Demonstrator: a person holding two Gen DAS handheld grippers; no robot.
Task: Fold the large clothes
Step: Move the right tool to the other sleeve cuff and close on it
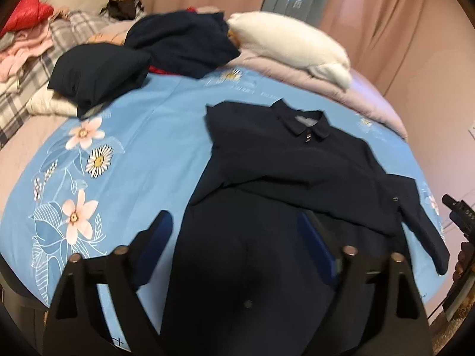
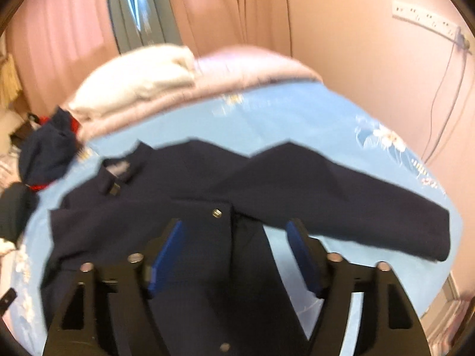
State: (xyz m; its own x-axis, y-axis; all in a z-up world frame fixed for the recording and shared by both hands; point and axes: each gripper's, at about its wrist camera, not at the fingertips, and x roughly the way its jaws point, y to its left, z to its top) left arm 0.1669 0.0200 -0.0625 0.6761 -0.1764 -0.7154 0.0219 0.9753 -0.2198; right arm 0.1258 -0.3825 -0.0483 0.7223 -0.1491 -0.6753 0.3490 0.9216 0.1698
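Observation:
A dark navy collared jacket (image 1: 297, 163) lies flat on the blue flowered bedsheet (image 1: 148, 136), collar toward the far side. One sleeve is folded across its front and the other sleeve (image 1: 421, 222) stretches out to the right. My left gripper (image 1: 234, 222) hovers open above the jacket's lower body, nothing between its blue pads. In the right wrist view the jacket (image 2: 148, 201) fills the middle, sleeve (image 2: 356, 201) reaching right. My right gripper (image 2: 235, 227) is open above the front placket below a snap button (image 2: 216, 213), holding nothing. Both views are motion-blurred.
Two folded dark garments (image 1: 98, 74) (image 1: 184, 44) sit at the bed's far left, beside a white pillow (image 1: 291, 47) on a pink quilt (image 1: 297, 77). A pile of mixed clothes (image 1: 26, 44) lies far left. Pink curtains stand behind; a power strip (image 2: 427, 20) hangs on the right wall.

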